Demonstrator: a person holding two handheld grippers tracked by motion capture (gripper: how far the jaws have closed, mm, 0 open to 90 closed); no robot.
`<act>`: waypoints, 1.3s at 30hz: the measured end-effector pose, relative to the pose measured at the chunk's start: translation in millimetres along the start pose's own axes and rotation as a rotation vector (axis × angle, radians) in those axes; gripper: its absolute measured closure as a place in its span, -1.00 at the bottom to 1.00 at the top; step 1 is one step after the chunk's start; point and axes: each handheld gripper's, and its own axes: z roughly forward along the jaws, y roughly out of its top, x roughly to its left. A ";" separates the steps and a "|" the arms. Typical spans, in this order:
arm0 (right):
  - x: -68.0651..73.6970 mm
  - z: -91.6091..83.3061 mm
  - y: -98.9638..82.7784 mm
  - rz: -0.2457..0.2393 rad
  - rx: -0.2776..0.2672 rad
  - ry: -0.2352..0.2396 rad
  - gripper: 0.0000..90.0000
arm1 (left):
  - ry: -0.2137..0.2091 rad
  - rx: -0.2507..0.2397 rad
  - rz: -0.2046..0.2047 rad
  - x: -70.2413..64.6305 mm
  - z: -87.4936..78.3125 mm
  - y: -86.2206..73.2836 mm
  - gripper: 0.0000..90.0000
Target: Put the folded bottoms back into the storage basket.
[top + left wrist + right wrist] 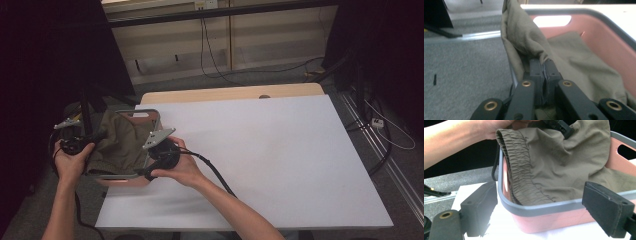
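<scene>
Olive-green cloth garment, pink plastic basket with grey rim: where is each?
Olive-green cloth garment (pixel 564 165), right gripper view, on its draped middle.
Pink plastic basket with grey rim (pixel 541 208), right gripper view, on the near grey rim.

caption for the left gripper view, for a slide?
Left gripper shut on a fold of the olive garment at the edge of the pink basket.

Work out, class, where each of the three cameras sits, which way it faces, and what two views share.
High view: above the person's side, looking forward and down on the table; both forearms show.
Left gripper view: rides the left gripper, shut on the olive garment at the basket edge.
Right gripper view: rides the open right gripper, facing the basket; the other forearm shows.
Shared: garment and pink basket.
</scene>
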 end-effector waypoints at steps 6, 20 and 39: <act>-0.5 -2.1 -1.7 0.002 -0.001 -0.004 -0.71 | 0.011 0.067 0.055 -8.5 2.3 1.1 0.95; -2.1 -3.4 -2.1 0.004 -0.017 -0.013 -0.71 | 0.015 0.052 0.044 -5.7 5.4 3.4 0.80; -5.3 -12.8 -1.5 0.019 -0.031 -0.044 -0.78 | 0.046 -0.142 0.091 -14.0 -20.1 -2.0 -0.68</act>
